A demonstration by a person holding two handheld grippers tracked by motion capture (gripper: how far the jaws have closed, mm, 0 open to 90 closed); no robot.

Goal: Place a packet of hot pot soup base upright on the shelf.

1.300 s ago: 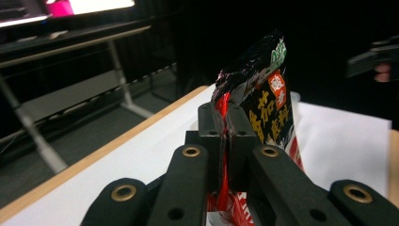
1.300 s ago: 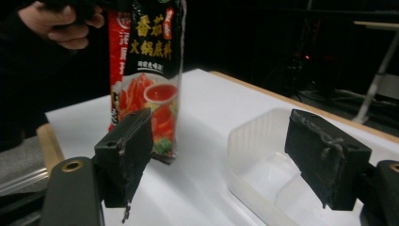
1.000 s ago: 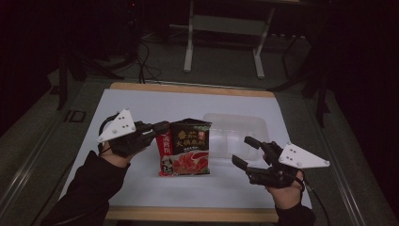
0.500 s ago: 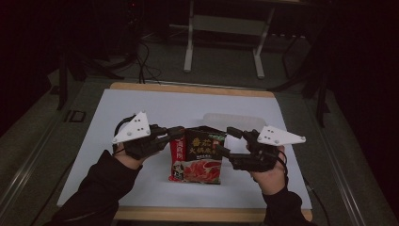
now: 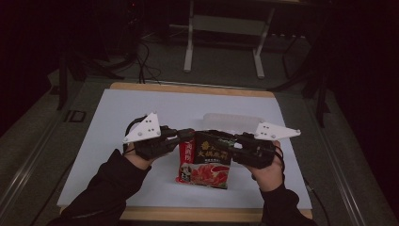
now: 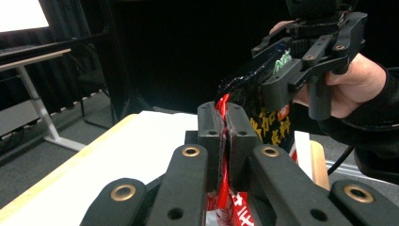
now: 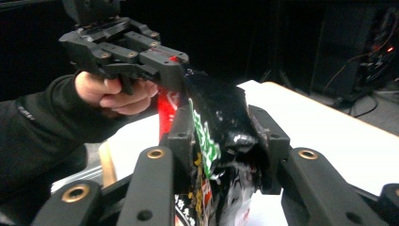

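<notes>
A red and black food packet stands upright on the white table top, near the front middle. My left gripper is shut on the packet's red upper left edge, the jaws pressed flat together on it. My right gripper grips the black upper right corner. Its jaws have just been closing, and the foil is crumpled between the pads. In the left gripper view the right gripper shows ahead on the packet's top. The left gripper appears likewise in the right gripper view.
A clear plastic container lies on the table just behind the packet and my right gripper. The table has a wooden rim. A metal stand and cables sit on the dark floor beyond.
Both grippers have moved inward. The right one came in from the packet's right and closed on its top right corner. The left has carried the packet slightly rightward.
</notes>
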